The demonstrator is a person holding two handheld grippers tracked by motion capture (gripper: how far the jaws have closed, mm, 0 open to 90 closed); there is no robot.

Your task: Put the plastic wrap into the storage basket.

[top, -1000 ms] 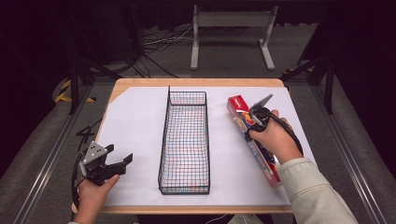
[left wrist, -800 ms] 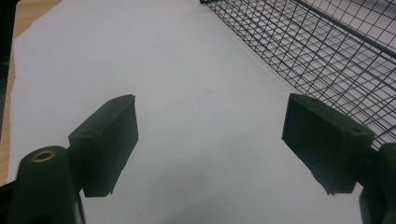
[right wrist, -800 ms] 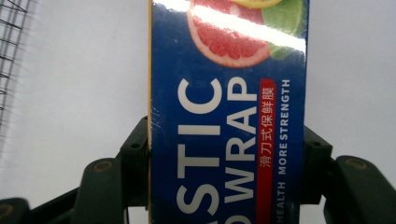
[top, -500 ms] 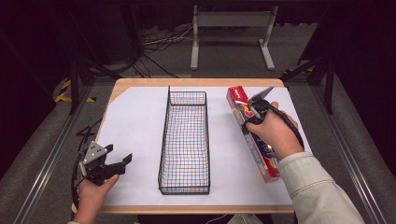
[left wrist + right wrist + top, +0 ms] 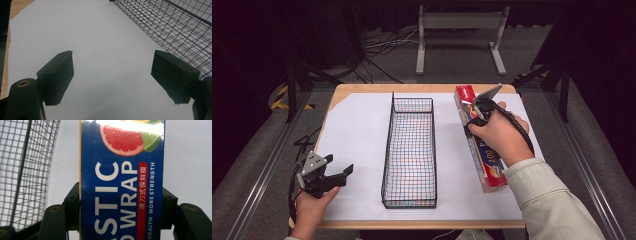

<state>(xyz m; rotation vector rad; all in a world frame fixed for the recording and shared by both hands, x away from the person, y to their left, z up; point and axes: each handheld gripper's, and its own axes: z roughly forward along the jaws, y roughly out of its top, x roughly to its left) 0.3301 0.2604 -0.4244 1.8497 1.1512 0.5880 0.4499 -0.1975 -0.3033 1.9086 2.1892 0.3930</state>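
**One long box, gripped off-centre**

My right gripper point(image 5: 121, 202) is clamped across a plastic wrap box point(image 5: 479, 142), right of the wire basket point(image 5: 410, 150). Held near its far end, the box could pivot and snag the basket rim. My left gripper point(image 5: 112, 77) idles with its jaws apart, over white paper point(image 5: 100, 50).

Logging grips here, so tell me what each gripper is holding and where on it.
The right gripper clamps the plastic wrap box across its width, toward its far end. The left gripper is open, holding nothing.
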